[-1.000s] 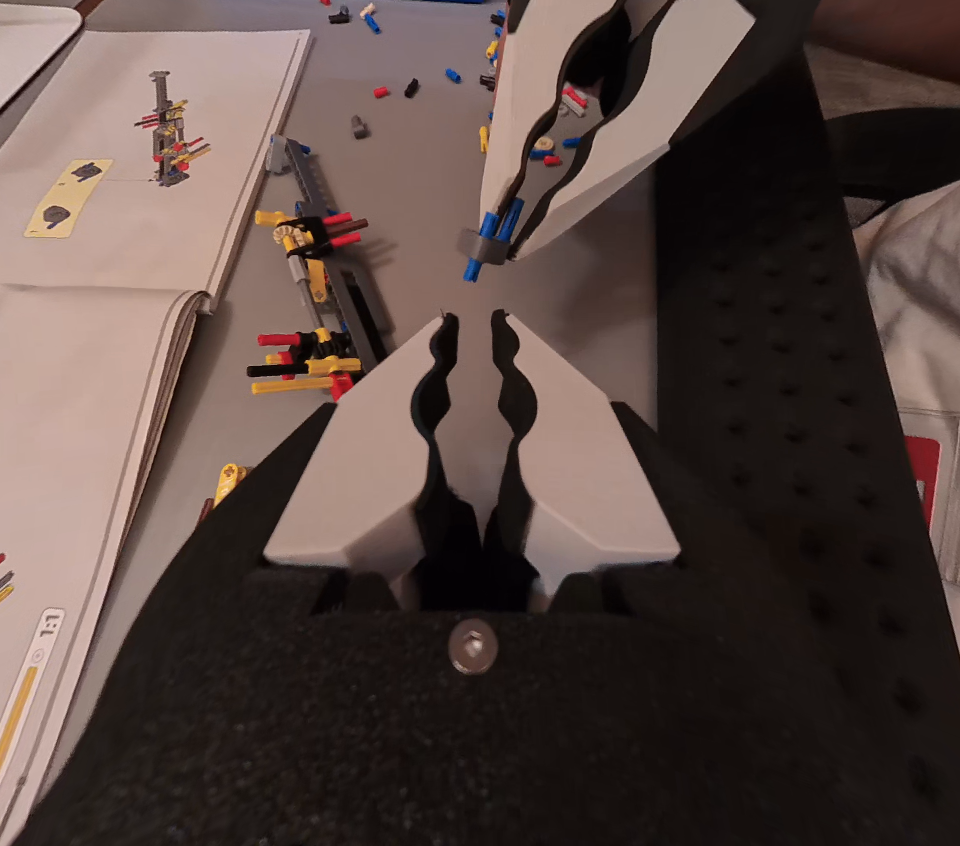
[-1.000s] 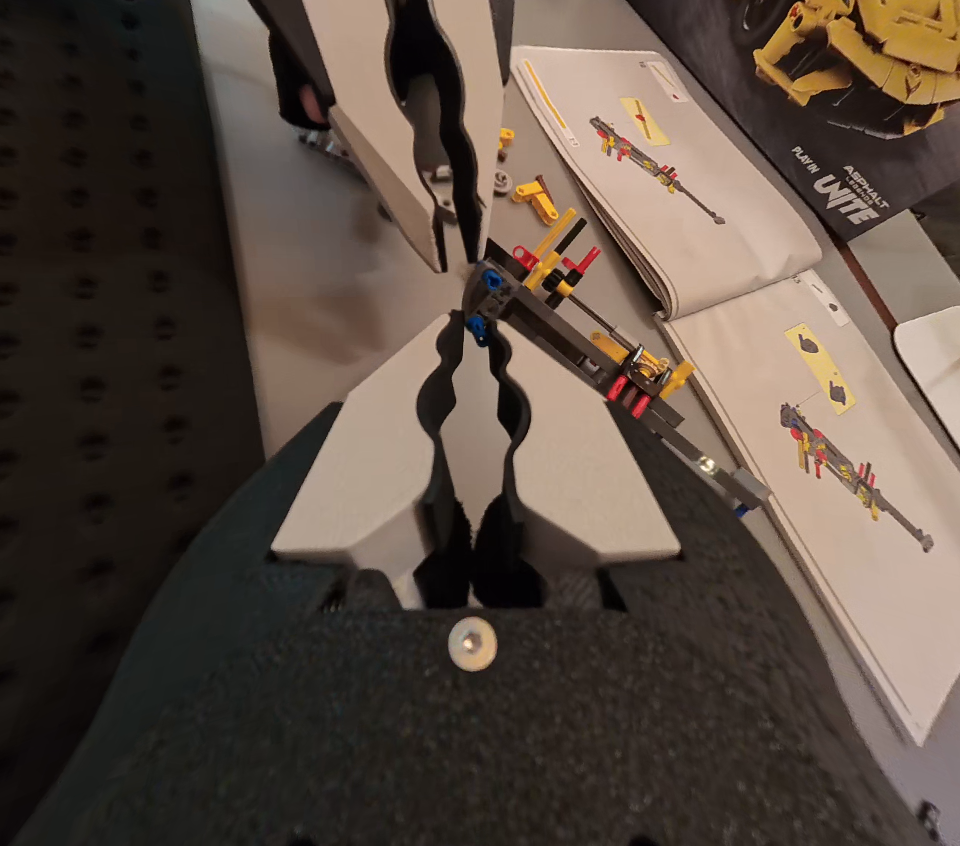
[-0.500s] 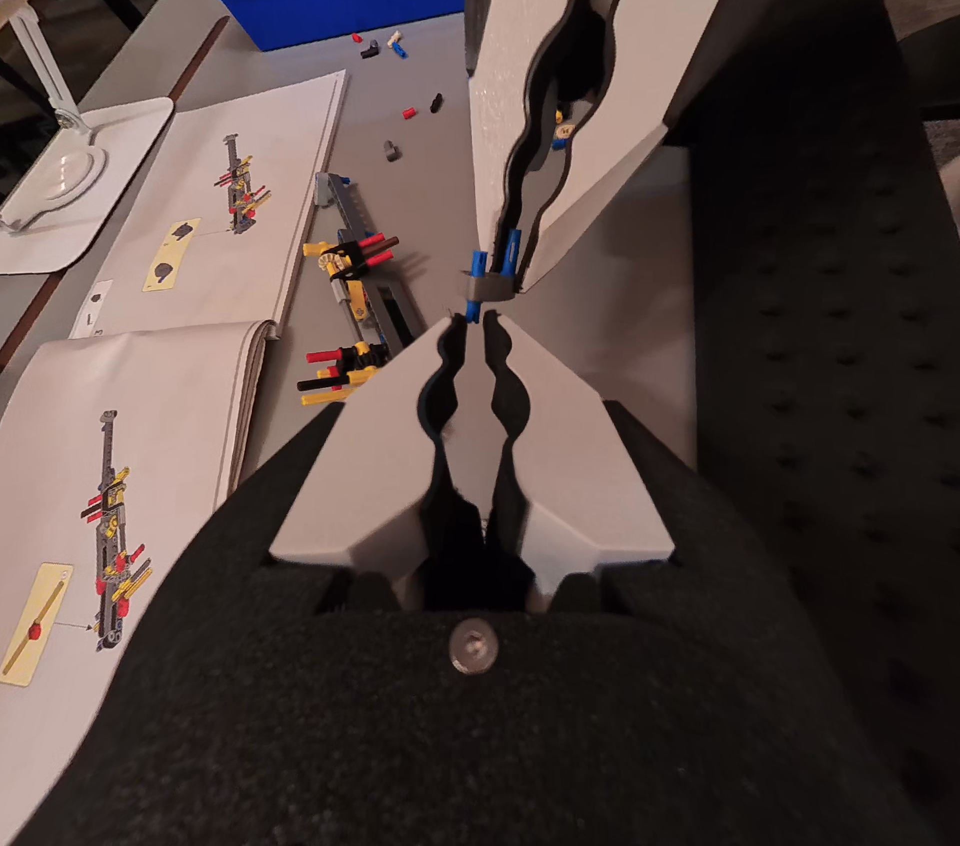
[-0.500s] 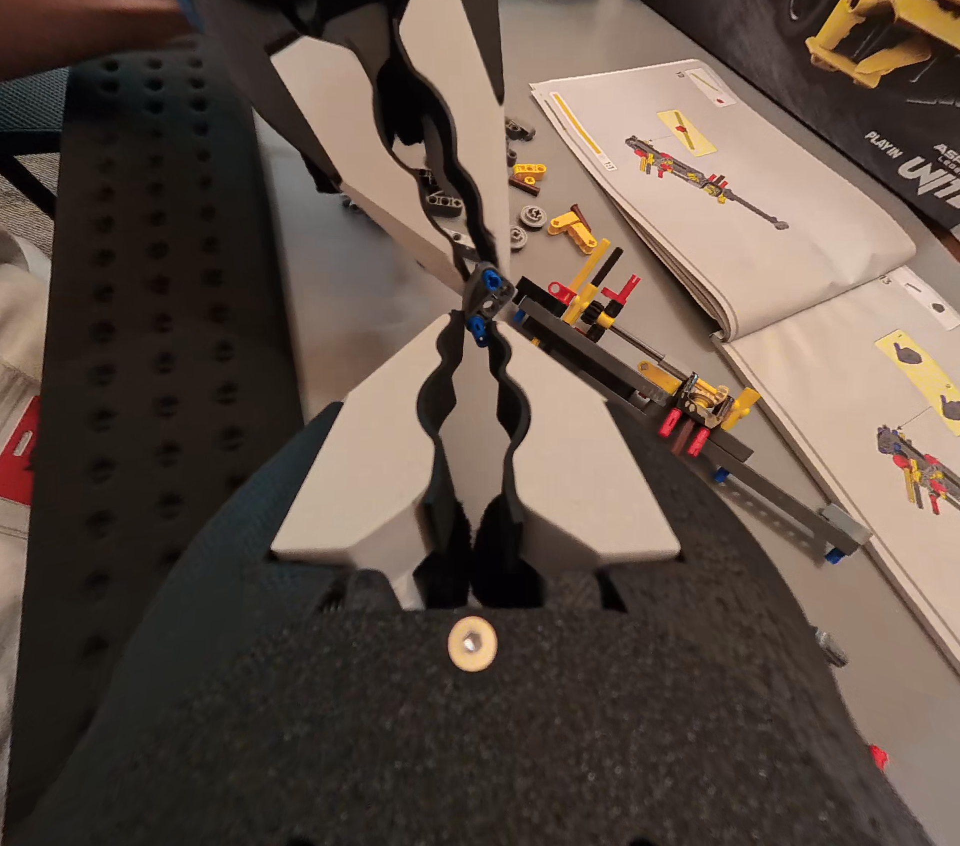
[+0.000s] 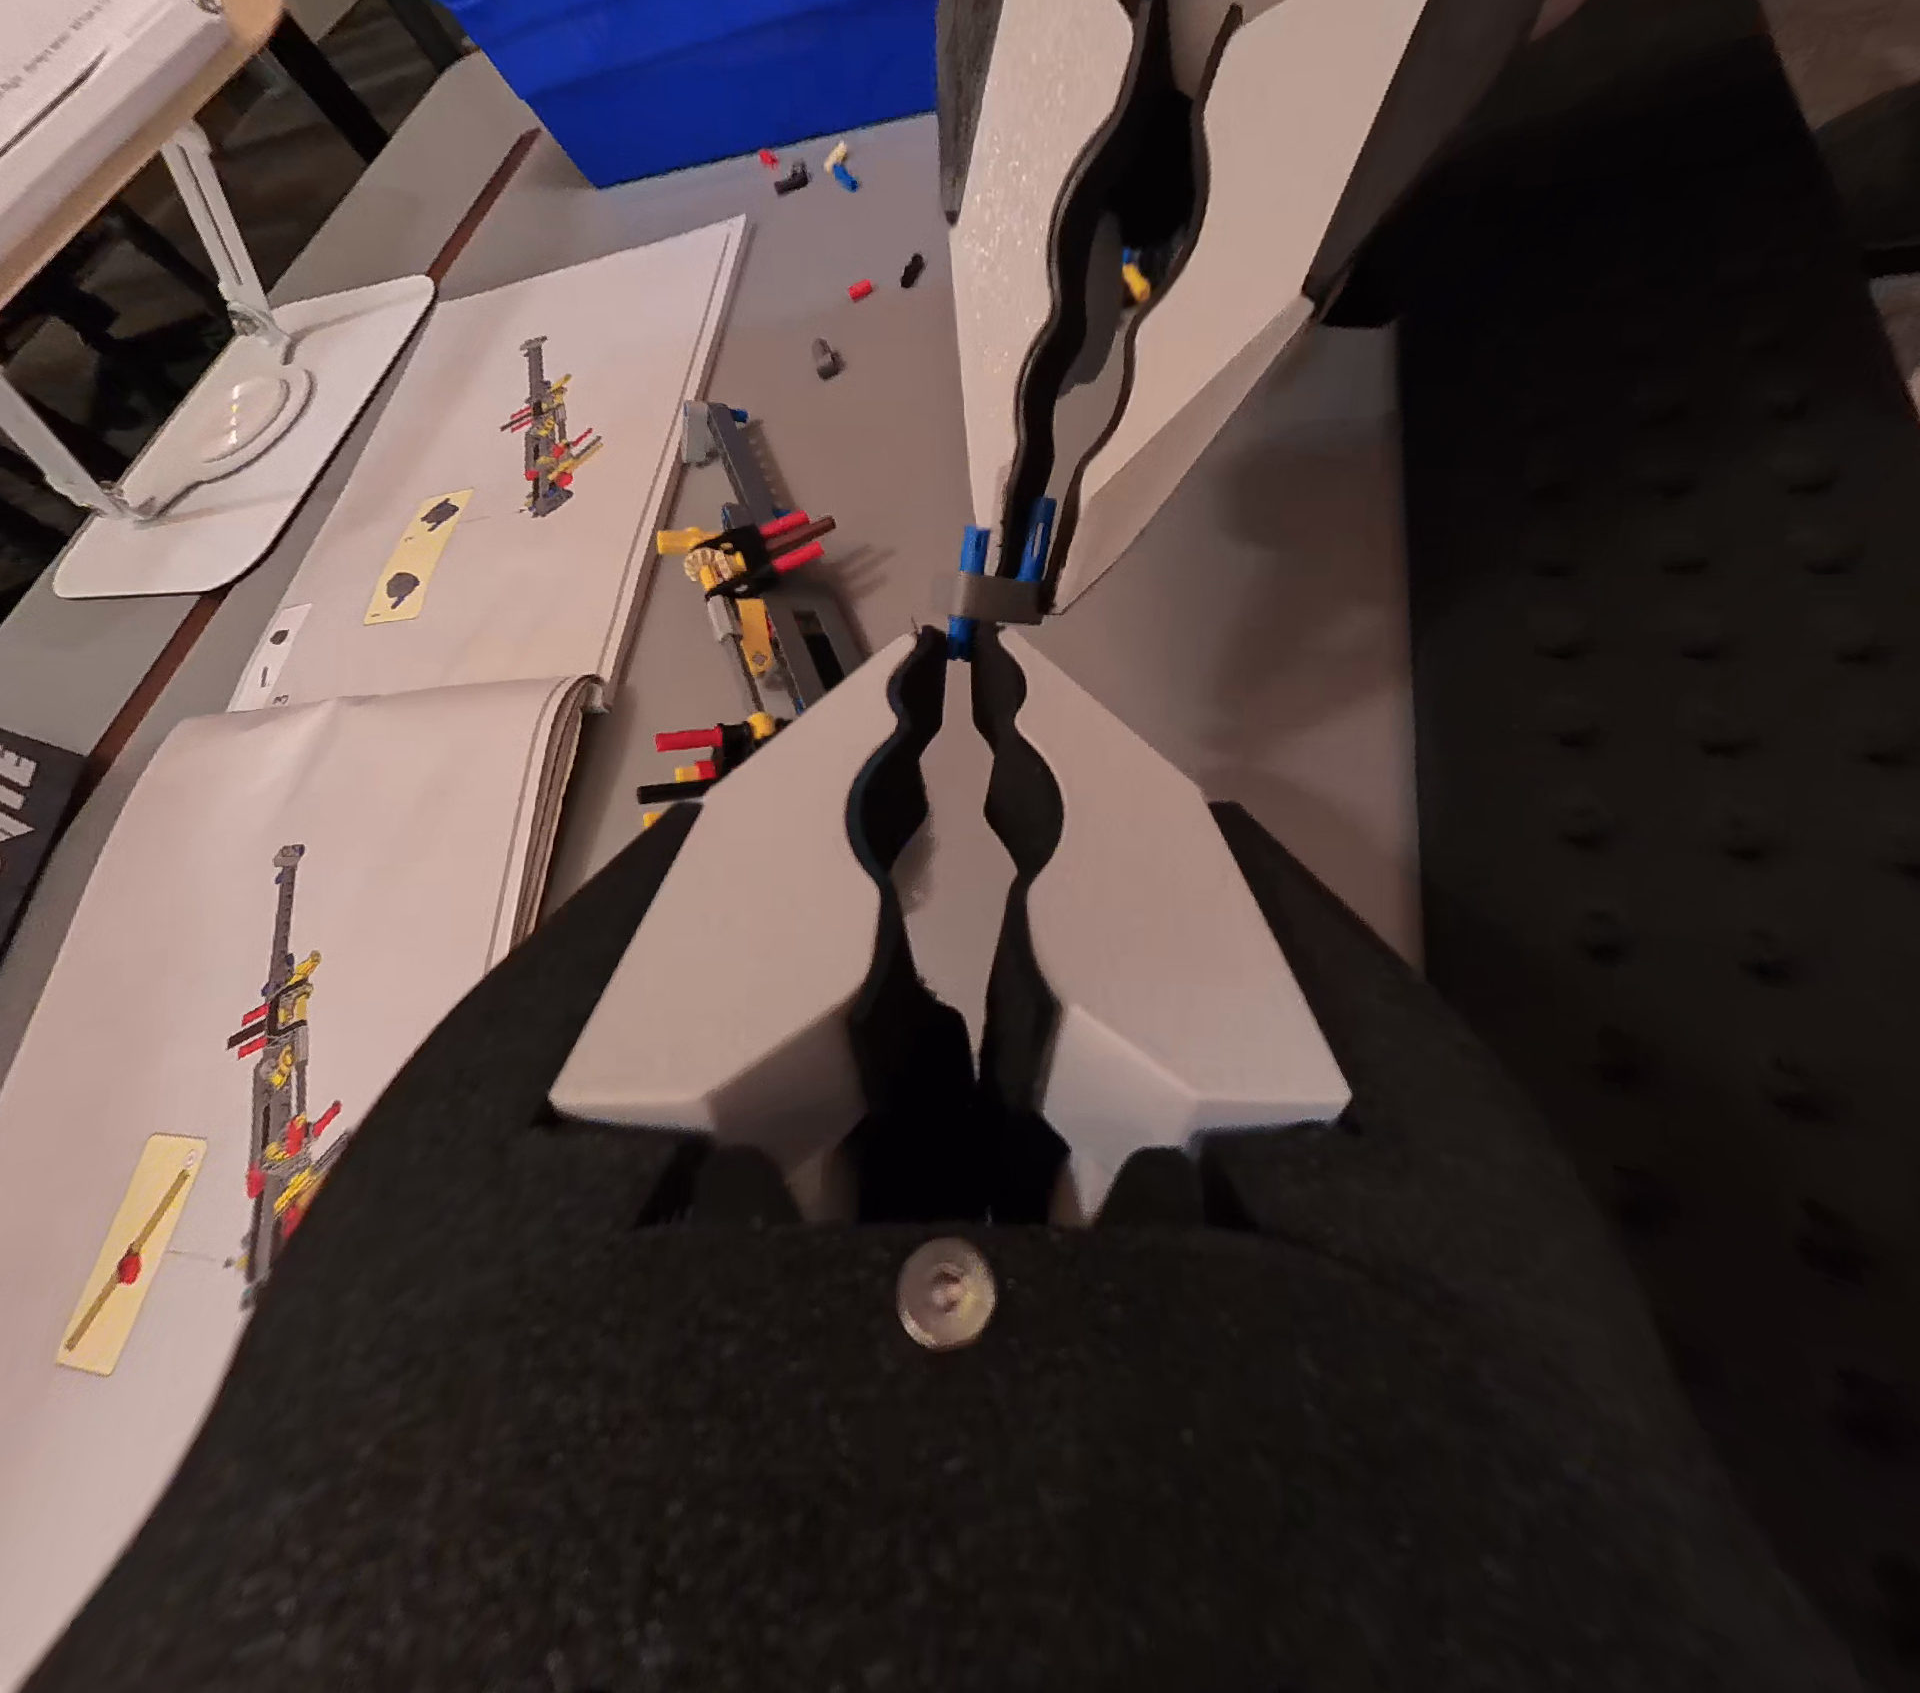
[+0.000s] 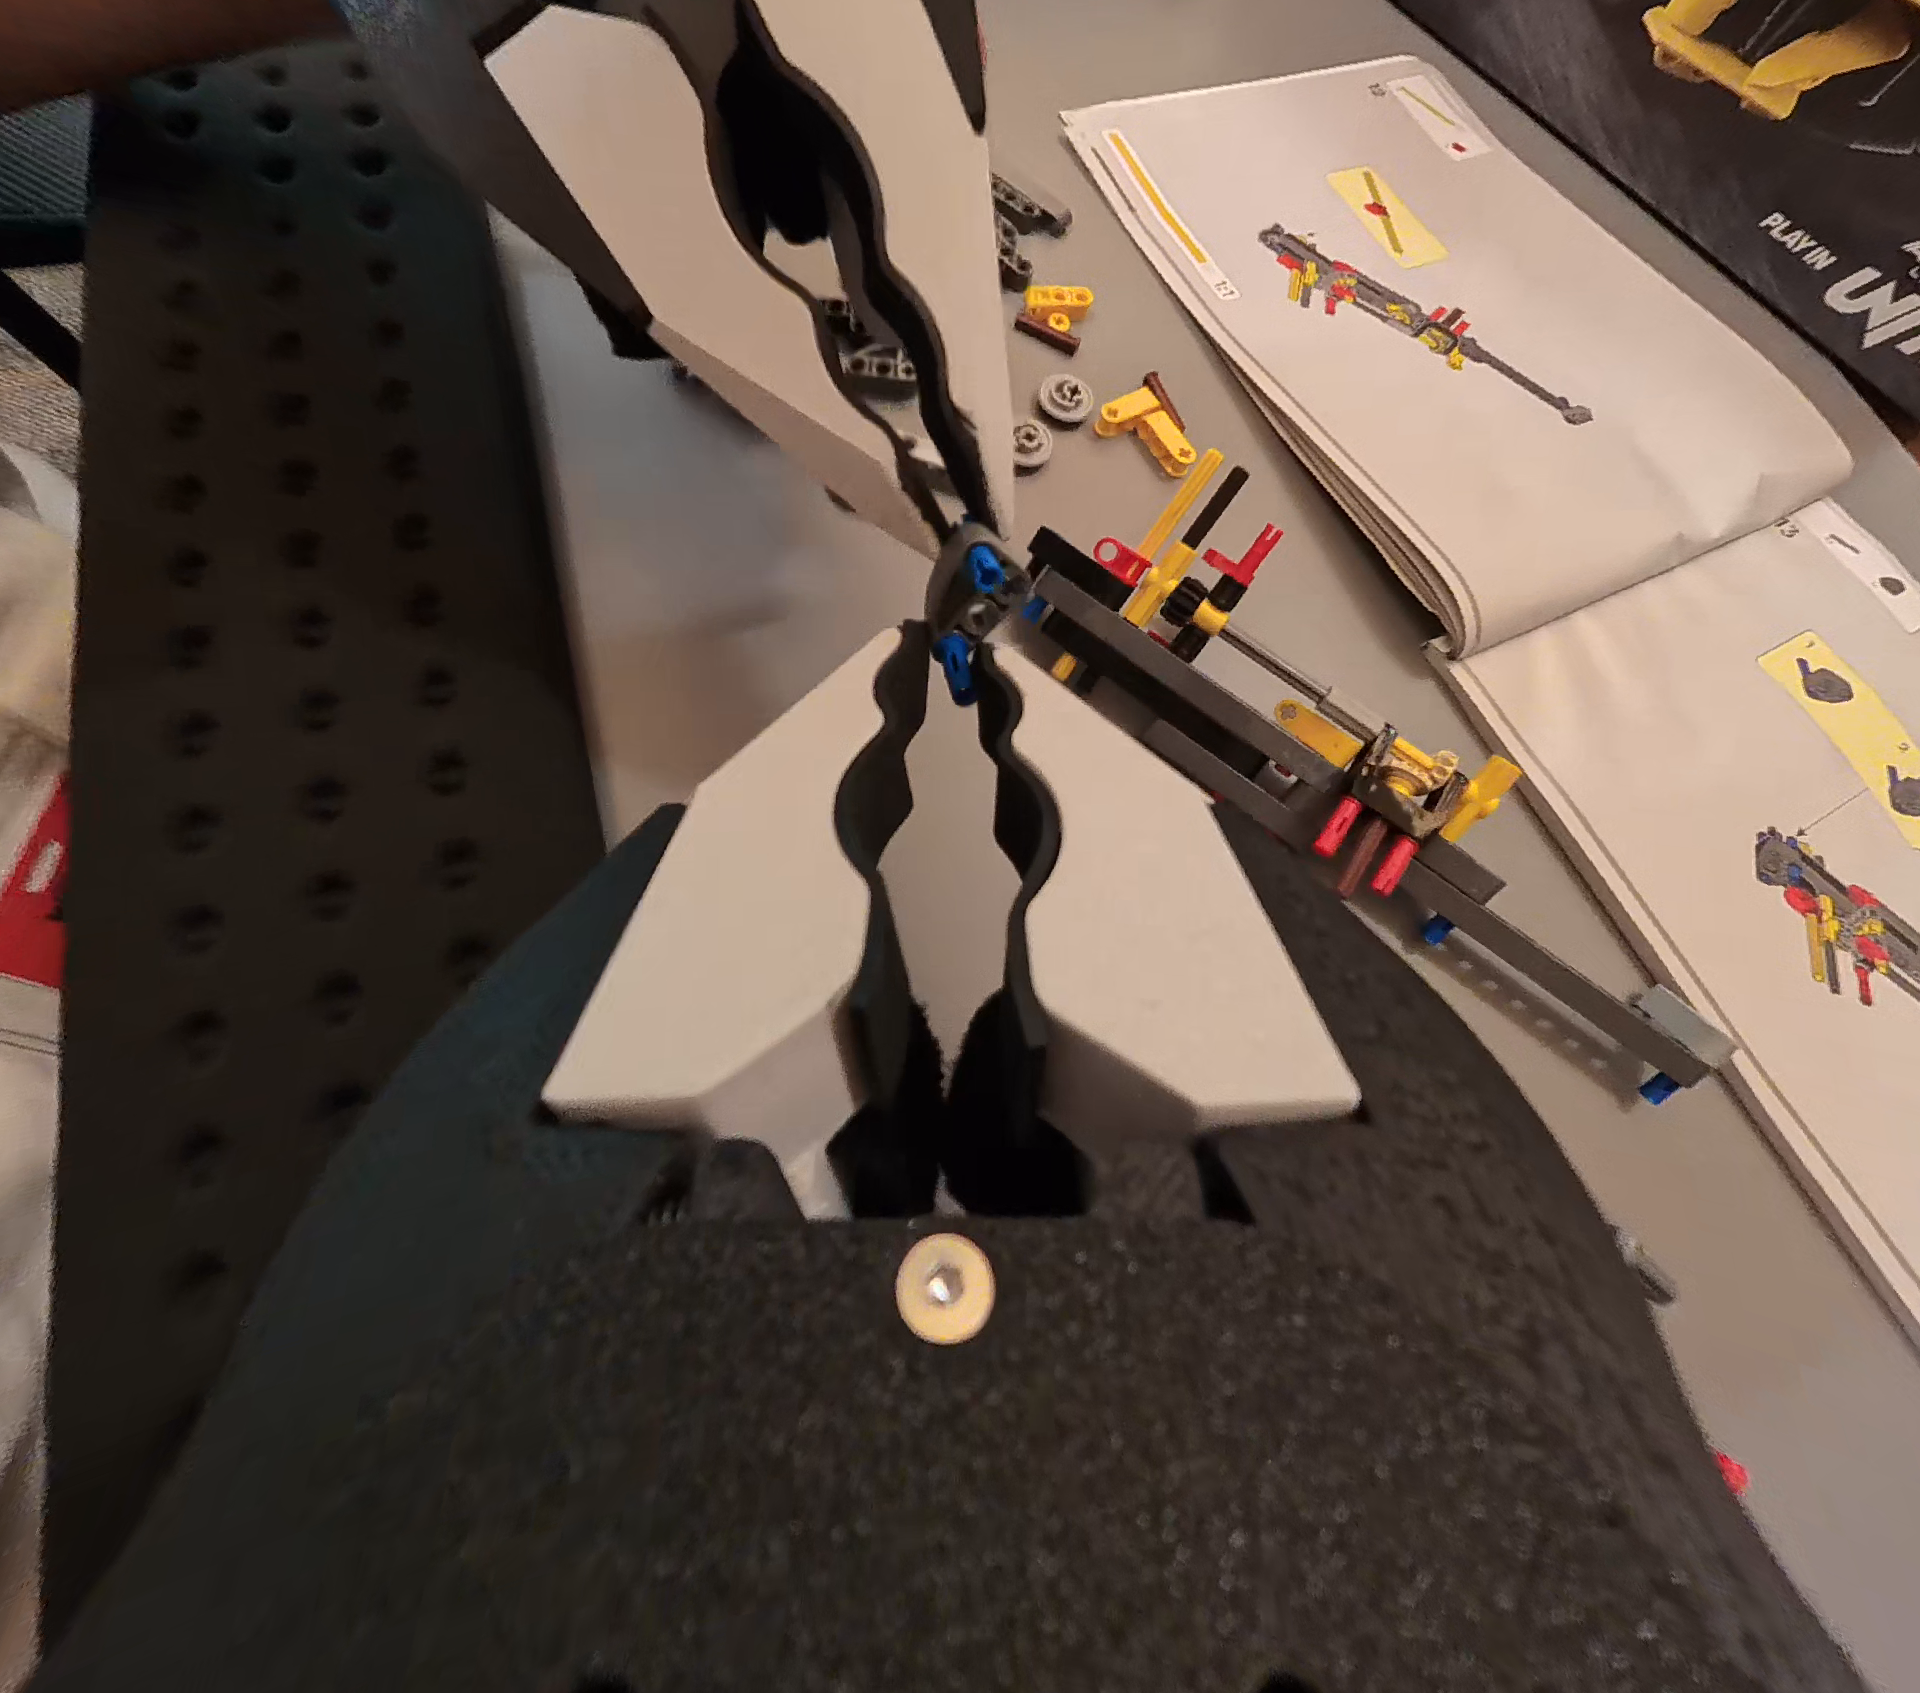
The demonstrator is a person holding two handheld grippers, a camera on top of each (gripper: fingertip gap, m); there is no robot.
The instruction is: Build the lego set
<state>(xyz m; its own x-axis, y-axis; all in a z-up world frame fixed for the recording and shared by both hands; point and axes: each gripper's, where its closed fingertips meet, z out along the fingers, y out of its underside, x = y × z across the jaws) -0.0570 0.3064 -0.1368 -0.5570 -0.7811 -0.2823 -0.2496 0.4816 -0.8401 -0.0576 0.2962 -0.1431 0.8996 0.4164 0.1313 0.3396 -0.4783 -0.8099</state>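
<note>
My right tool point(image 5: 1023, 589) is clamped on a small grey connector point(image 5: 992, 597) with blue pins point(image 5: 971, 547), held above the grey surface point(image 5: 1247, 521). My left tool point(image 5: 951, 646) meets it tip to tip, narrowed onto the blue pin end that sticks out of the connector's underside; in the right wrist view that pin point(image 6: 956, 667) sits between my right tool's point(image 6: 951, 651) tips too. The long dark lego assembly point(image 6: 1299, 770) lies on the surface just beside the open instruction booklet point(image 6: 1455, 355), loose pieces point(image 6: 1101, 386) scattered near it.
</note>
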